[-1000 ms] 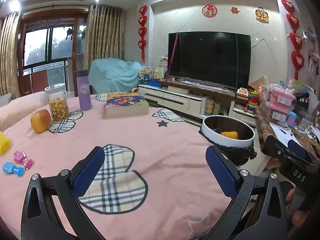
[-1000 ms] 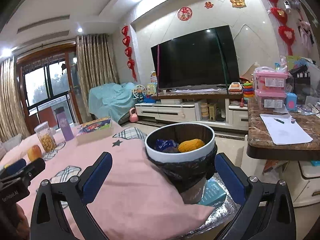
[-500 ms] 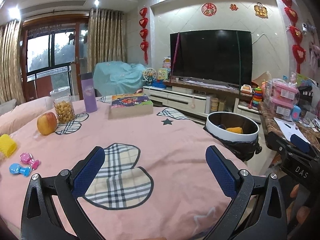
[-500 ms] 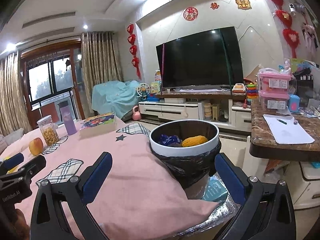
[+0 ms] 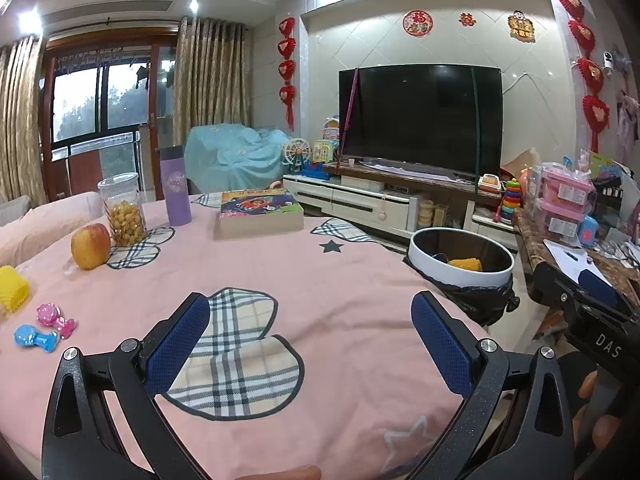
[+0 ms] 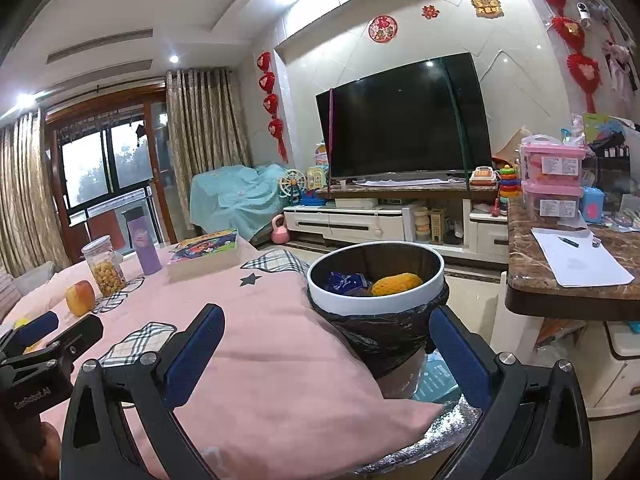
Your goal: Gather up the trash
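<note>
Over the round table with the pink cloth and plaid heart patches (image 5: 320,280), both grippers are just hanging in the air with nothing in them. The left gripper (image 5: 310,338) has its blue-padded fingers spread wide, only tablecloth showing between them, and the right gripper (image 6: 326,354) is gaping just as wide, pointed at the white-rimmed round trash bin lined with a black bag (image 6: 376,276). That bin sits right off the table's right edge, pretty much touching the cloth, and inside you can see a crumpled blue wrapper (image 6: 346,281) next to a yellow-orange spongy lump (image 6: 396,283). On the far left of the table there's a red-yellow apple (image 5: 90,246) just beside a clear plastic jar of yellow snack balls (image 5: 122,210), then a purple tumbler with a dark lid (image 5: 174,186) and a thick colourful children's book (image 5: 258,214). Near the left edge sit a yellow bumpy toy (image 5: 13,289) plus small pink and blue plastic toys (image 5: 44,328).
</note>
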